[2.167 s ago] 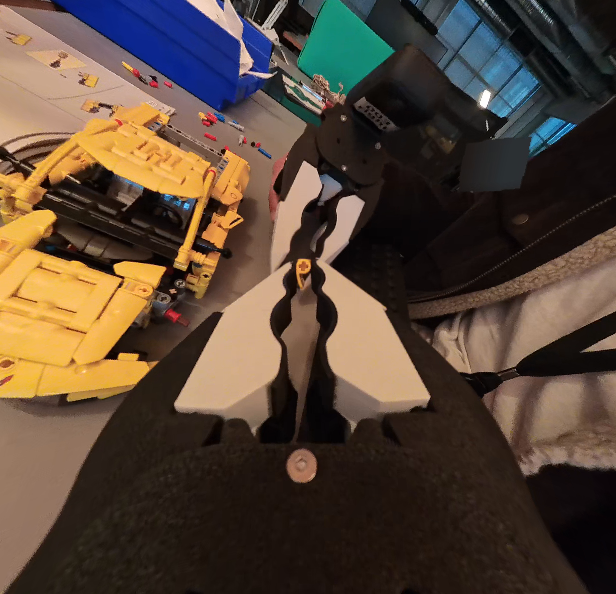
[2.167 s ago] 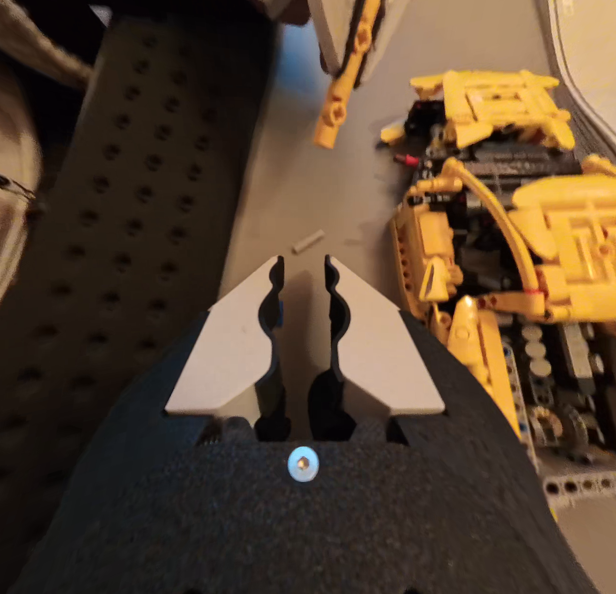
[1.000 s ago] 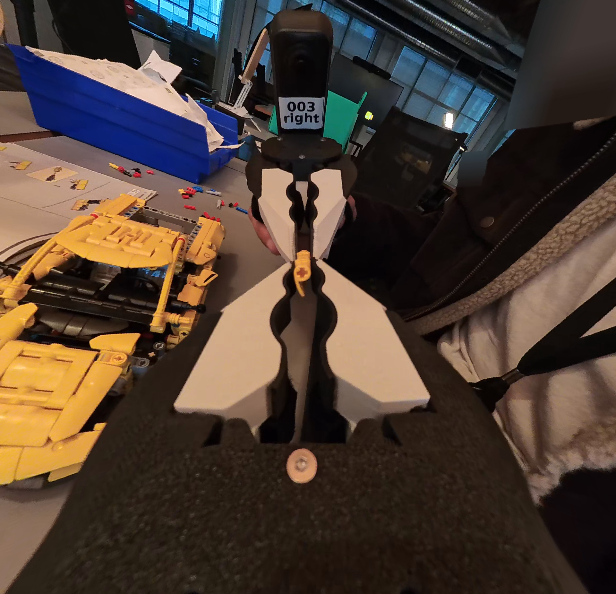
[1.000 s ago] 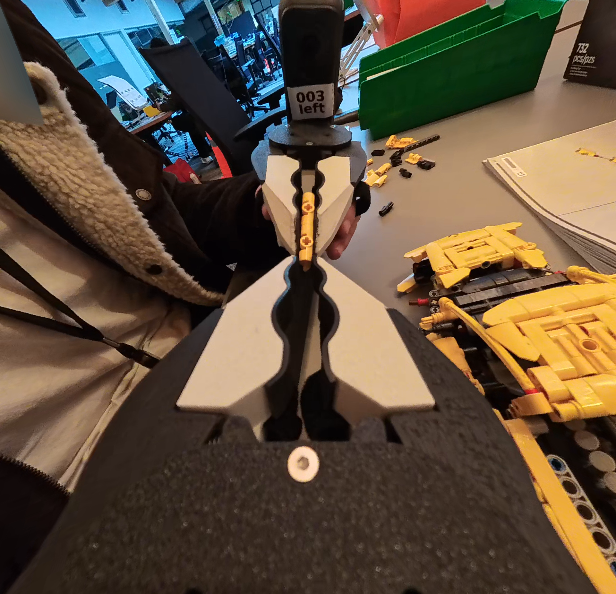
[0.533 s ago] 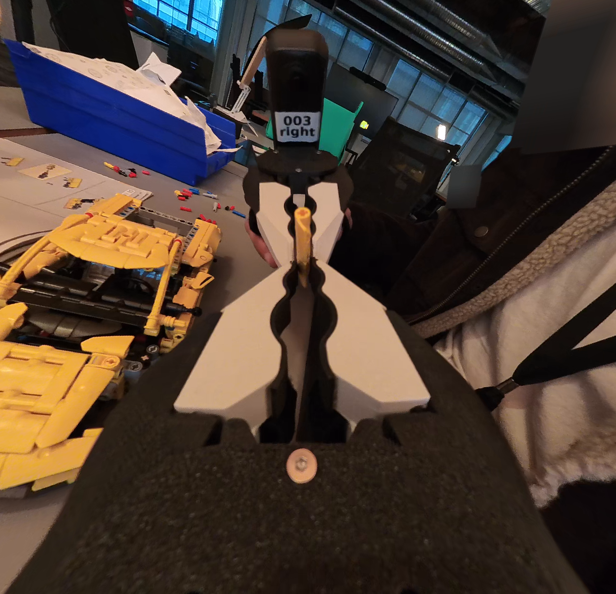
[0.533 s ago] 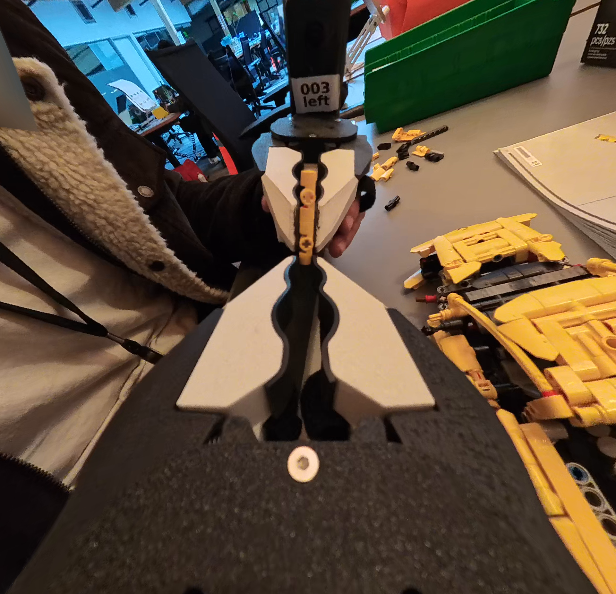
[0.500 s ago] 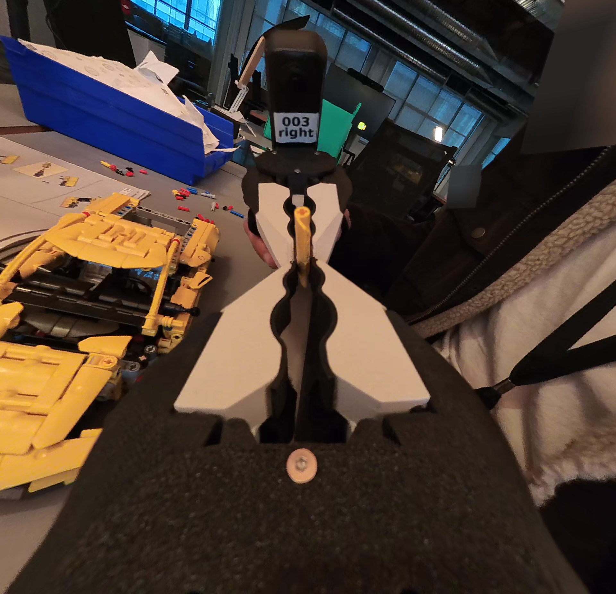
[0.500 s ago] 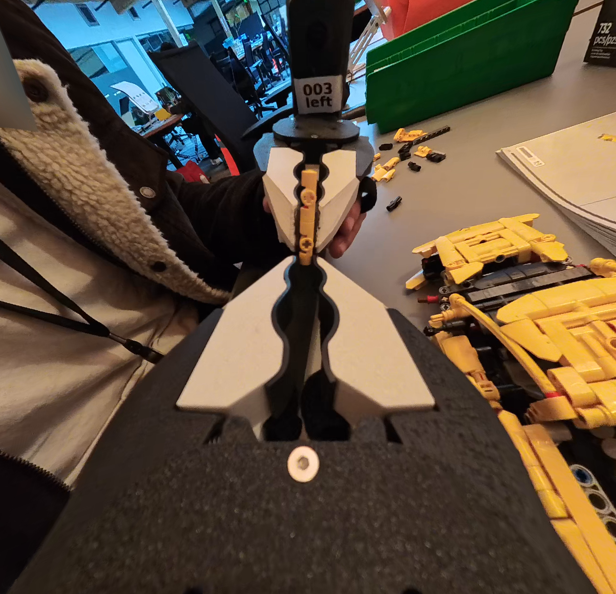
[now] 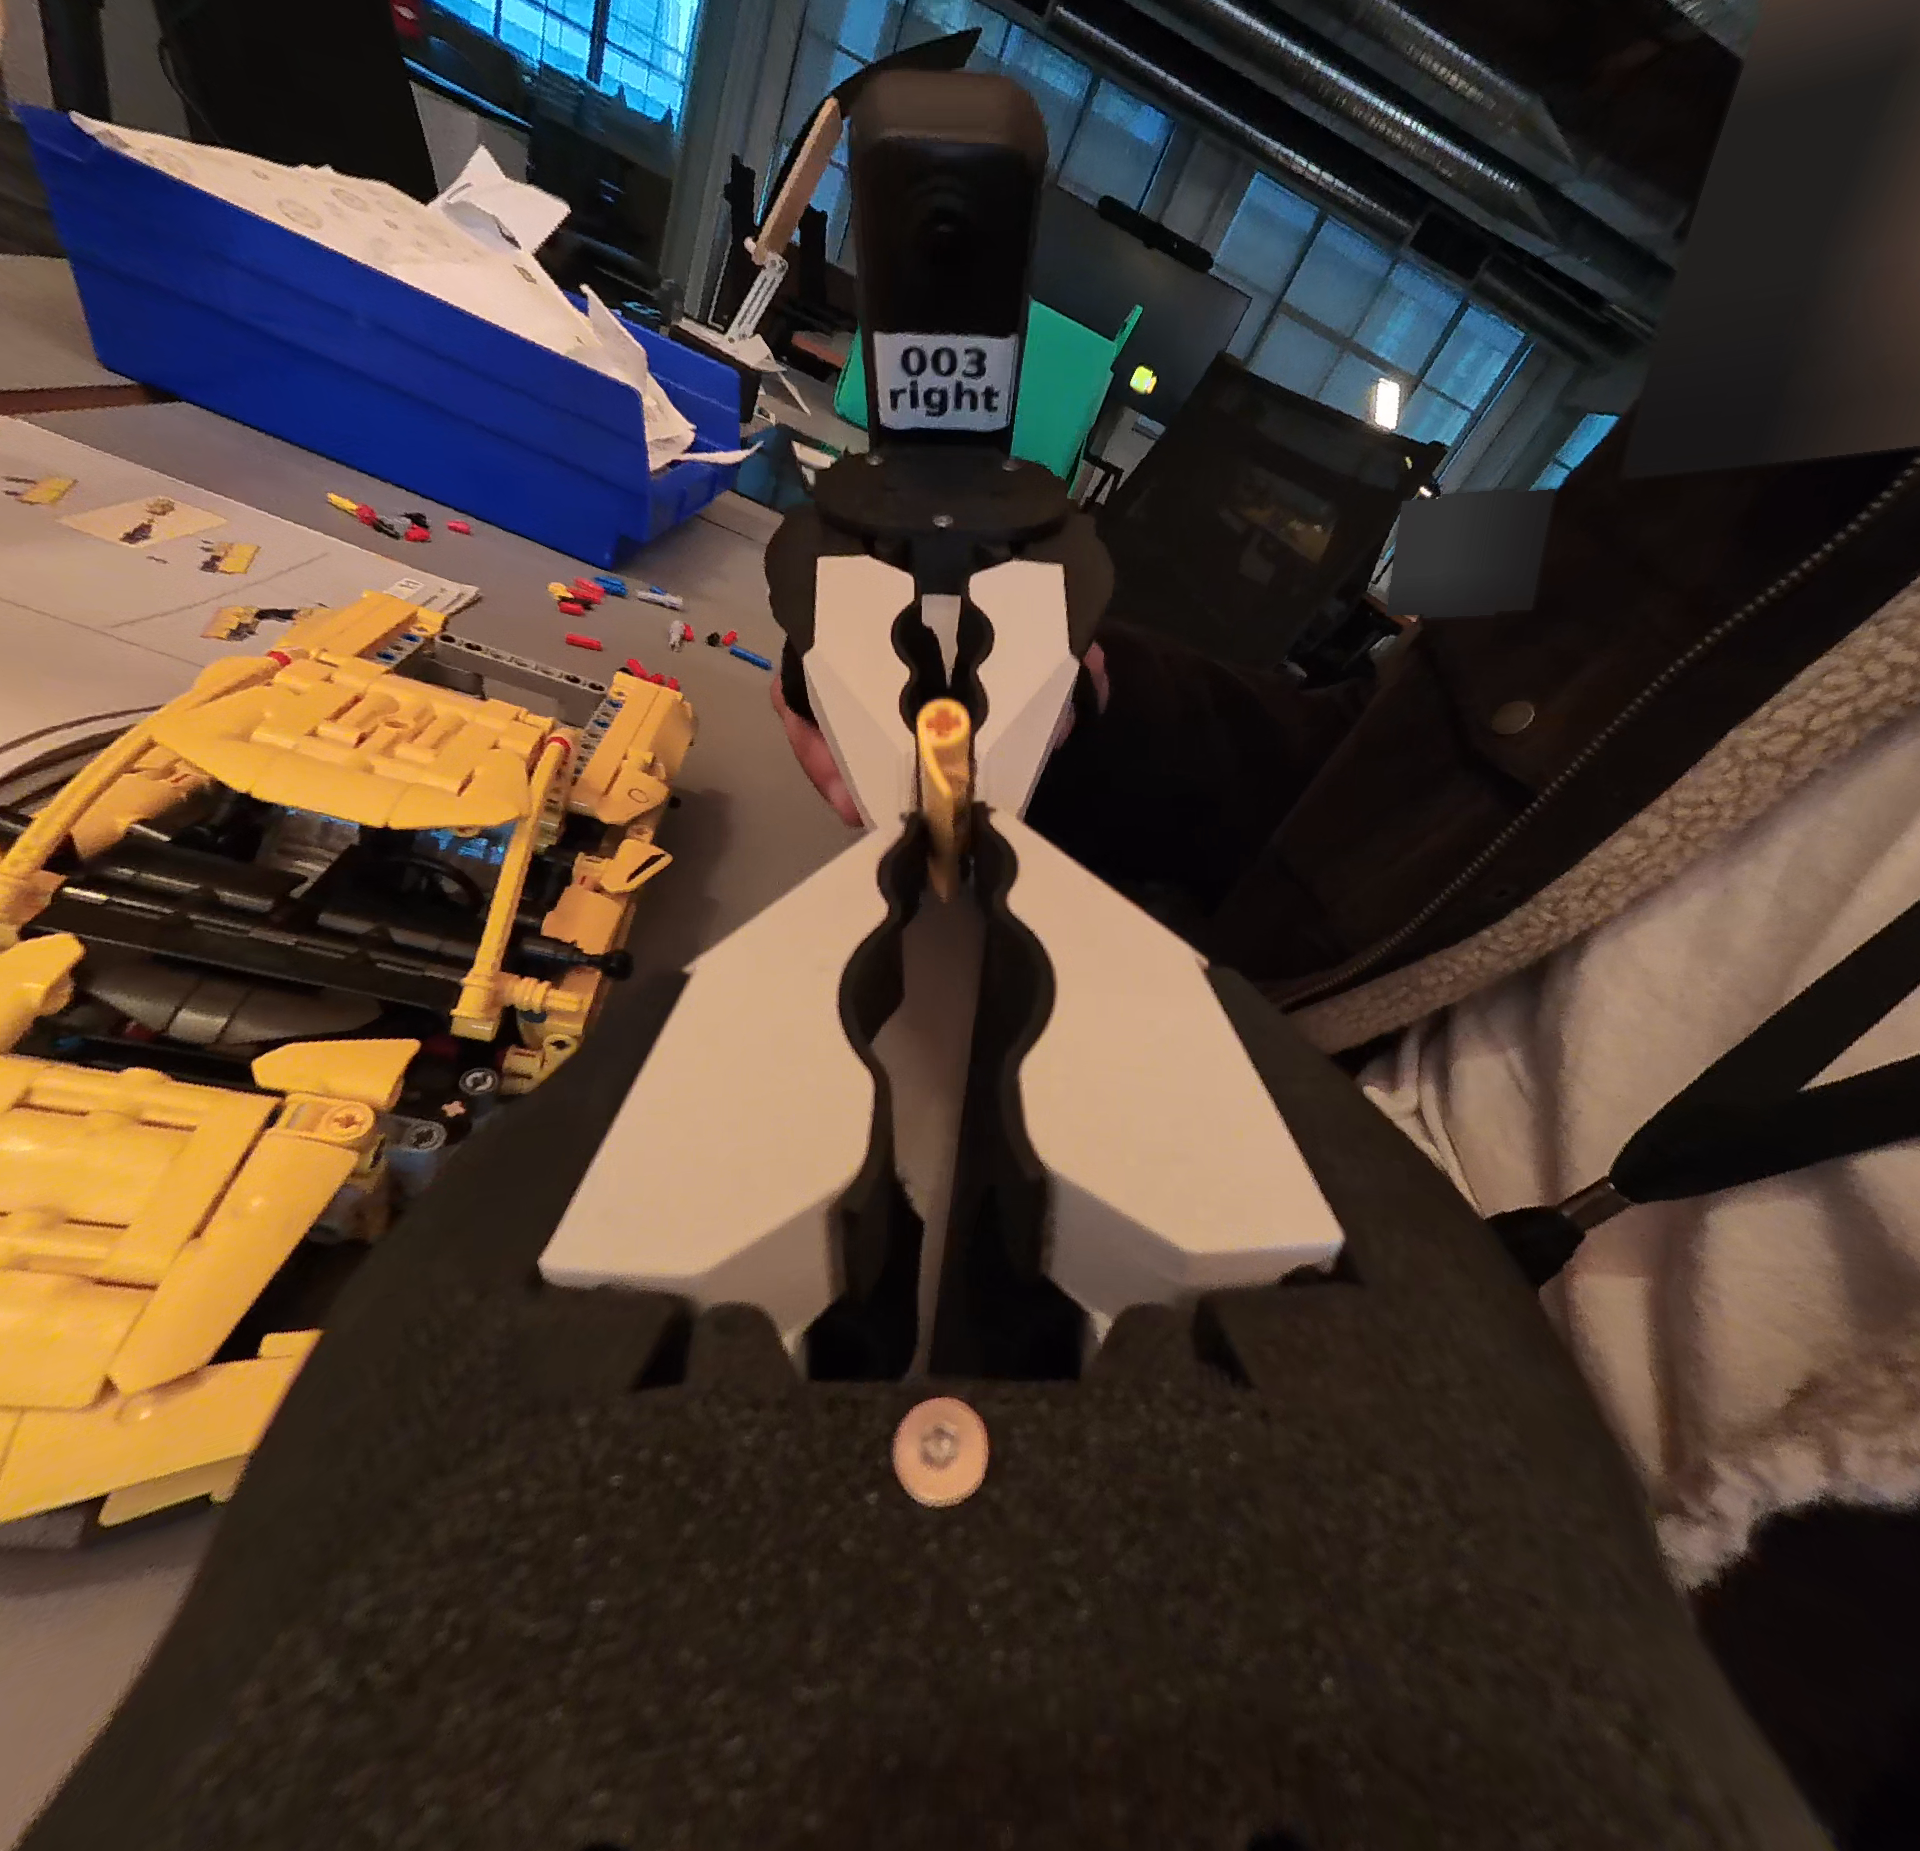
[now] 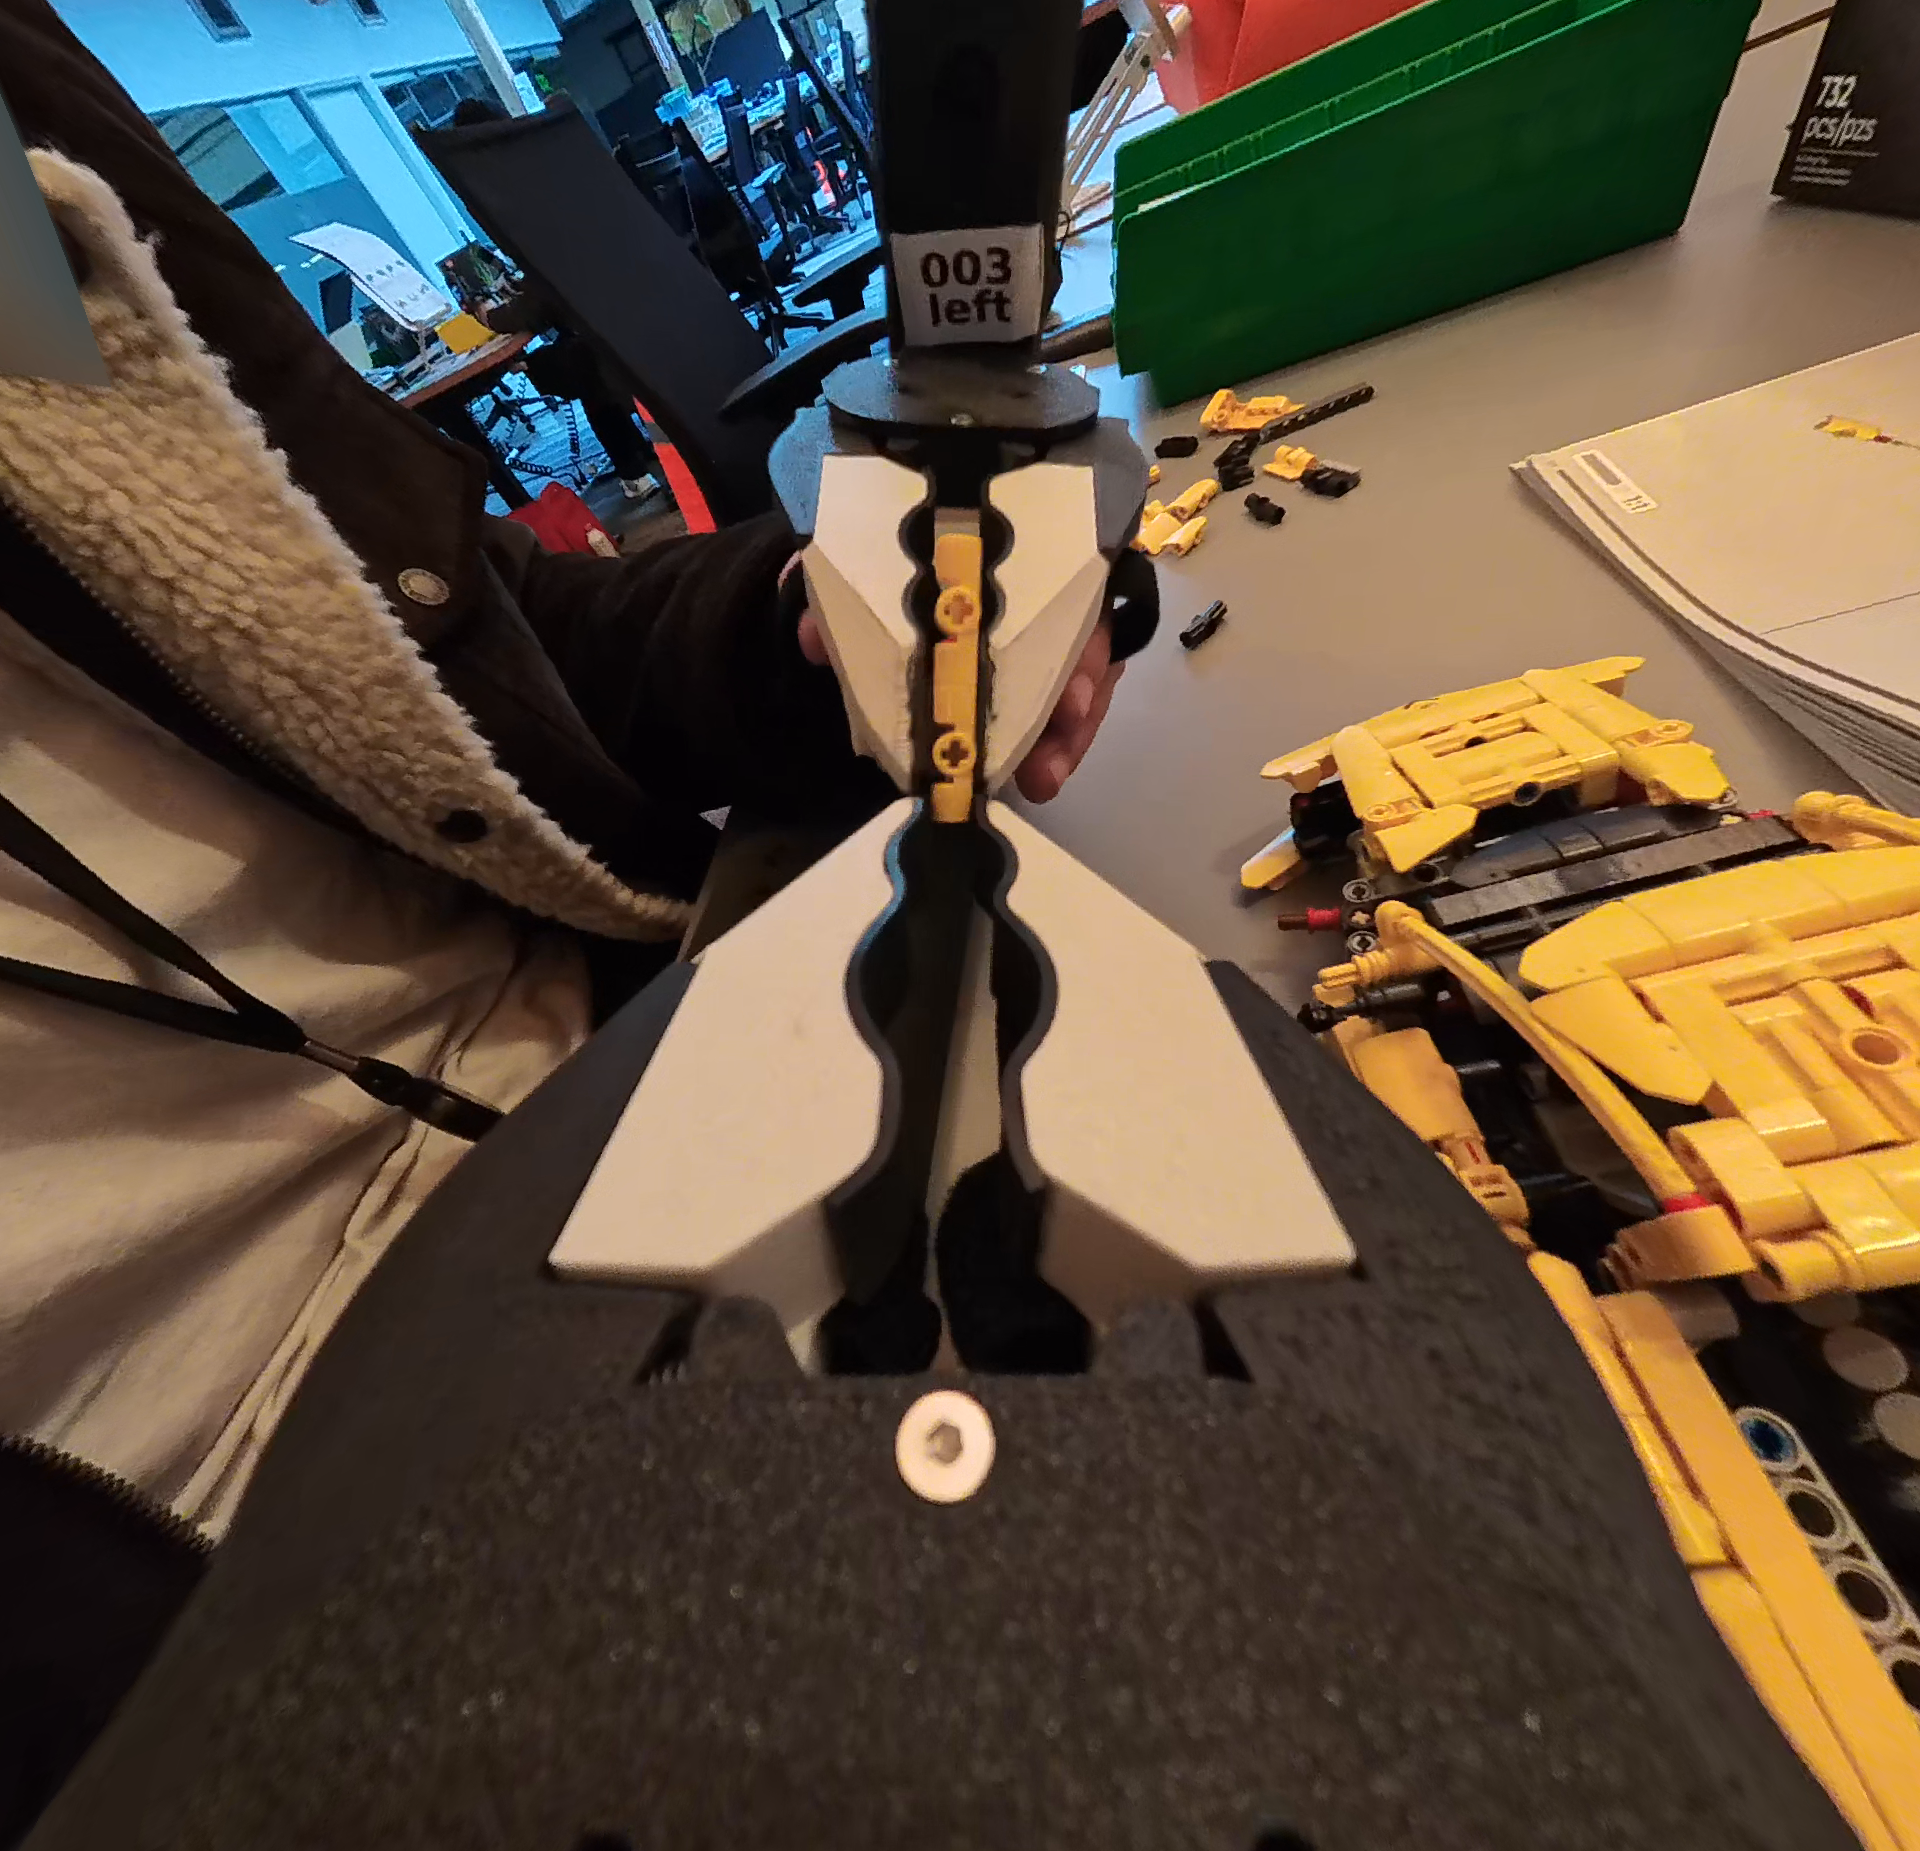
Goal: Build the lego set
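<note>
My left gripper (image 9: 940,851) is shut on a long yellow lego beam (image 9: 943,778), held in the air above the table's near edge. The beam also shows in the right wrist view (image 10: 956,658), lying along the left gripper's fingers (image 10: 862,617). My right gripper (image 10: 951,814) faces the left one tip to tip, and its jaws are closed on the beam's near end. In the left wrist view the right gripper's fingers (image 9: 862,679) stand just behind the beam. The partly built yellow lego car (image 9: 343,762) (image 10: 1662,970) sits on the grey table beside both grippers.
A blue bin (image 9: 364,367) with paper and loose small parts (image 9: 623,606) lie beyond the car. A green bin (image 10: 1403,170), loose yellow and black parts (image 10: 1247,471), an instruction booklet (image 10: 1714,554) and a black box (image 10: 1849,108) are on the table. A person's jacket (image 10: 260,658) is close. My two grippers' fingertips are within a few centimetres of each other.
Both grippers rose from the table and turned to face each other. The right gripper went from open to shut at the beam's end. In the last half second almost nothing moved.
</note>
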### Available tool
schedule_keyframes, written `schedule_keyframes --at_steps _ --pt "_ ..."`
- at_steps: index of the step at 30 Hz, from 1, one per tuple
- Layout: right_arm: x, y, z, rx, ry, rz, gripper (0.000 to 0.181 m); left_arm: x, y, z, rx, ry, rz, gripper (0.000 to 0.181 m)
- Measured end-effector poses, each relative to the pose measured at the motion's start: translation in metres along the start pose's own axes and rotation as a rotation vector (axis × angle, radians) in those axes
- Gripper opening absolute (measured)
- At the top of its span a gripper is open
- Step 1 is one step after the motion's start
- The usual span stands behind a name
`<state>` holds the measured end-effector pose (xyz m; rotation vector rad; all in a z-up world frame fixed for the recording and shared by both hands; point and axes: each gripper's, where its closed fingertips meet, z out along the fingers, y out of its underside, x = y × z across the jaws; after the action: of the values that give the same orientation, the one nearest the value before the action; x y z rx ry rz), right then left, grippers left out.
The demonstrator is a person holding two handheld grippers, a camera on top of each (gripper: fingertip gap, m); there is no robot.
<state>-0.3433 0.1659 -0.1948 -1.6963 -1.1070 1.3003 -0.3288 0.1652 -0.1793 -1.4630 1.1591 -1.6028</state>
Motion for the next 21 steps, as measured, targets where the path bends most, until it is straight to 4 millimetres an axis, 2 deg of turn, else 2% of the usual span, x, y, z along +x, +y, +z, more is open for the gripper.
schedule_keyframes --at_steps 12,21 --pt "0.0 0.013 0.001 -0.08 0.023 -0.037 0.006 -0.001 0.011 0.003 -0.066 -0.014 0.032 0.007" --pt "0.001 0.007 -0.007 -0.04 0.024 -0.023 0.006 -0.002 0.015 0.002 -0.09 -0.019 0.042 0.007"
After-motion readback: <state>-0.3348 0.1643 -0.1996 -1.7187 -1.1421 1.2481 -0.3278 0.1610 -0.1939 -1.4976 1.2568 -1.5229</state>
